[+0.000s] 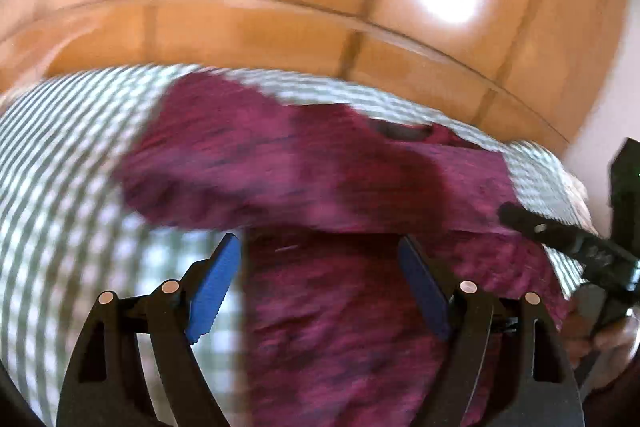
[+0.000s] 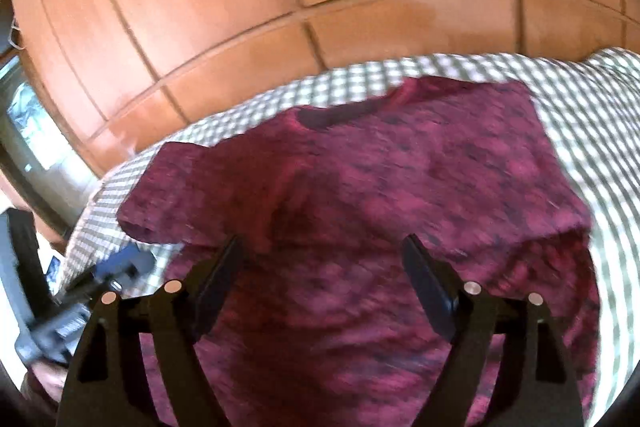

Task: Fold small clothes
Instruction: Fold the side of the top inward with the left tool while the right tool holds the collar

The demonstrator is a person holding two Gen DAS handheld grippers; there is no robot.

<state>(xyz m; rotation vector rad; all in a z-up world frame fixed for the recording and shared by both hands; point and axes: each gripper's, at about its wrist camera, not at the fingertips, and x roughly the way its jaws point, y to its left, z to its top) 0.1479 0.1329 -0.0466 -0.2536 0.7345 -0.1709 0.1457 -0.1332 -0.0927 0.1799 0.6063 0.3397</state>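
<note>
Maroon T-shirt (image 2: 360,195) lies face-up on the checked bedcover (image 1: 60,167), neck opening toward the wooden wardrobe (image 1: 280,27) behind the bed. All places below are given from the shirt.

Left of shirt: sleeve (image 1: 192,163) appears folded inward across the chest. Left gripper (image 1: 320,275) hovers above the shirt's left hem side, jaws spread, nothing between the blue pads (image 1: 212,291).

Over shirt's lower middle: right gripper (image 2: 324,275), jaws likewise spread and empty, cloth below them, no pinch visible. Both views blurred.

Right of shirt: that sleeve (image 2: 560,203) looks still laid out flat, though blur makes the edge uncertain.

Judgement: between folds; one side done, both claws released. Next move likely calls for pinching the right sleeve or side seam and carrying it inward.
</note>
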